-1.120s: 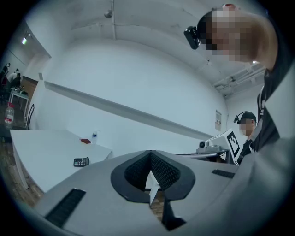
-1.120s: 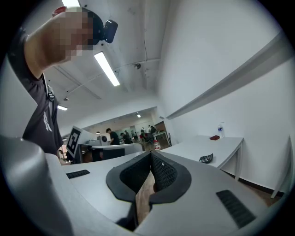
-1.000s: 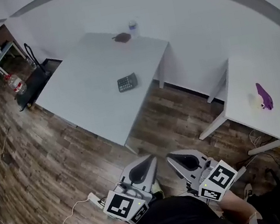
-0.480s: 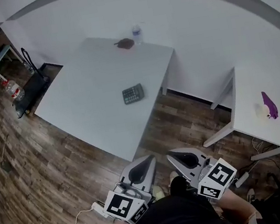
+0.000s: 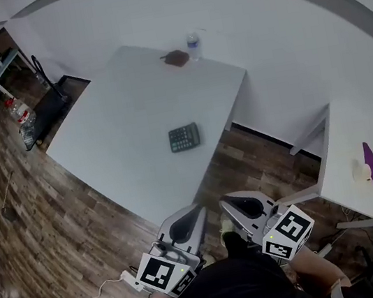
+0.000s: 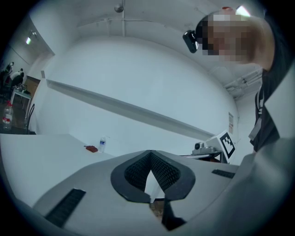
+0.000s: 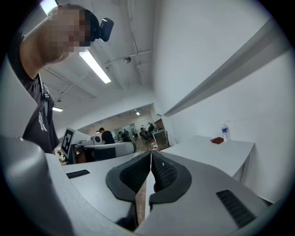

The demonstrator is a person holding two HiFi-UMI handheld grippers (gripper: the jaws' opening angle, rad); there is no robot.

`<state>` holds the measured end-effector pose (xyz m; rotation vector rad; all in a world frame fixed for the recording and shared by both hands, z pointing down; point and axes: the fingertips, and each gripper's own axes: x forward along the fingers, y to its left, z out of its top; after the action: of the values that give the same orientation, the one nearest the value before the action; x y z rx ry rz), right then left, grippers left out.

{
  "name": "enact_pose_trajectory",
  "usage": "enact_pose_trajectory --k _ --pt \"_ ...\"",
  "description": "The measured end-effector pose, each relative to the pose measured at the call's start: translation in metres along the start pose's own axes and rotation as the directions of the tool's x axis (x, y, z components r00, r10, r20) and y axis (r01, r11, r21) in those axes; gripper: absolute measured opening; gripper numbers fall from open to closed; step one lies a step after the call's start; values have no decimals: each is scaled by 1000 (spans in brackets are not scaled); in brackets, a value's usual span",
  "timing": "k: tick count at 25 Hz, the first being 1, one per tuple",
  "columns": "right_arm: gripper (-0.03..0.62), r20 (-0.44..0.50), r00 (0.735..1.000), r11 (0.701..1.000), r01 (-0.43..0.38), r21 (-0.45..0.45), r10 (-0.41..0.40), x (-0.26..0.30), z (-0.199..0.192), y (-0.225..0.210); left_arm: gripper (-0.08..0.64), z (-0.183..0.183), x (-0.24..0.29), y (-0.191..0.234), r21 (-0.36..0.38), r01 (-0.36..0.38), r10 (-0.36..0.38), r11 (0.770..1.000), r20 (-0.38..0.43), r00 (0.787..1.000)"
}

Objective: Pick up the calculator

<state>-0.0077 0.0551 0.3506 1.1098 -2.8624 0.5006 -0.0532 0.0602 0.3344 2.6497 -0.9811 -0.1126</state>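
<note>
Both grippers are held off the near corner of the large white rectangular table (image 5: 111, 122), side by side above the brown wood-plank floor (image 5: 57, 223). The left gripper (image 6: 150, 154) has its ribbed black pads meeting at the tips with nothing between them. The right gripper (image 7: 150, 154) is closed too, its pads pressed together along a thin seam, and it is empty. Each carries its white marker cube at the back, close to the person's dark-clothed body.

Compared with a second ago, the table sits lower and larger in the head view. Its near corner now reaches almost to the two gripper tips, where before a stretch of floor lay between them. The jaws are closed as they were then, and the grippers keep the same side-by-side pose.

The dark grey, flat, nearly square calculator (image 5: 184, 137) has not shifted on the table. It lies alone on the tabletop, nearer the table's right edge than its left and about halfway along its length, well apart from both grippers. It lies face up, with rows of small keys faintly visible; finer detail is too small to read.

At the table's far end stand a clear plastic water bottle (image 5: 193, 46) and, just beside it, a small reddish-brown object (image 5: 176, 58).
</note>
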Motion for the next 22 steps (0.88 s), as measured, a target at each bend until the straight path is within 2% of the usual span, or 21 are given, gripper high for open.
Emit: enact_pose_trajectory --k 7,12,16,22 --pt "15 -45 998 998 -50 50 52 35 18 -87 5 14 70 41 -10 -96 96 995 3 995" --pt "15 -70 993 993 -89 81 95 64 20 -134 5 17 101 67 -15 -170 170 985 -5 985" --pt "17 -107 992 988 -55 145 71 83 3 -169 6 18 114 84 -6 -199 199 980 -18 980" --pt "21 -188 982 965 23 262 28 117 -39 -220 6 4 134 114 -3 -185 184 983 -31 982"
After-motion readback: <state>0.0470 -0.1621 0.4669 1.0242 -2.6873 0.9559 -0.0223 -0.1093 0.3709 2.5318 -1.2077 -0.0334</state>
